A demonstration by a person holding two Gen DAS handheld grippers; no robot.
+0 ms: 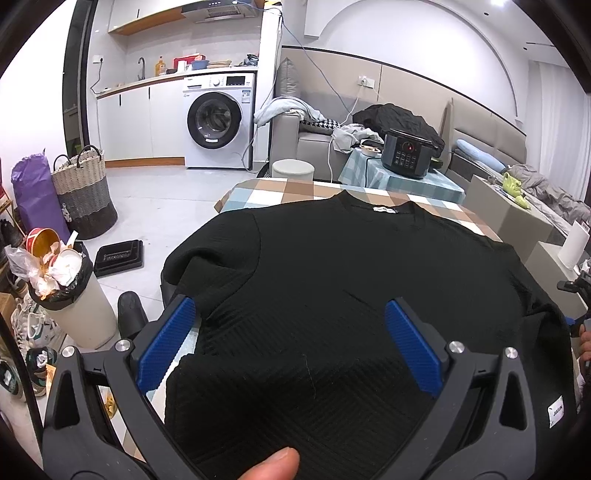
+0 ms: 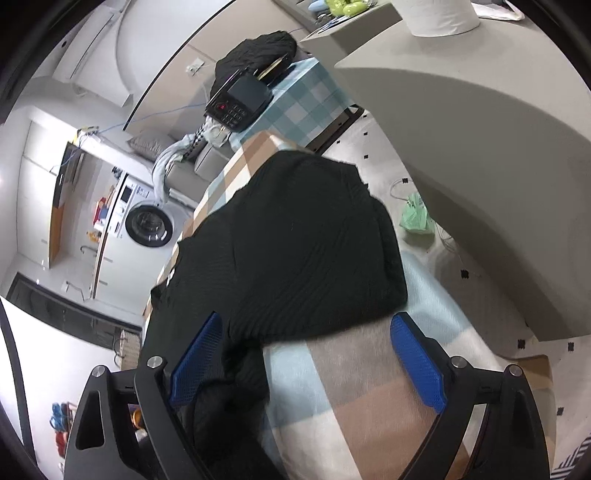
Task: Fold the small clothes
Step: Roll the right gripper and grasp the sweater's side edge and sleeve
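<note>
A black knit top [image 1: 351, 266] lies spread on a checked tablecloth [image 1: 291, 190], collar at the far side. My left gripper [image 1: 290, 317] is open above the top's near hem, blue pads [image 1: 166, 343] wide apart, nothing held. In the right wrist view the same black top [image 2: 295, 240] lies with a sleeve folded in over the body. My right gripper [image 2: 306, 332] is open over its near edge and the bare tablecloth [image 2: 362, 398], holding nothing. The right gripper also shows at the right edge of the left wrist view [image 1: 578, 295].
A full waste bin [image 1: 70, 291], a woven basket [image 1: 85, 192] and a washing machine [image 1: 218, 125] stand to the left. A black cooker [image 1: 410, 153] sits on a second checked table behind. A paper roll [image 2: 439, 14] stands on a beige cabinet at right.
</note>
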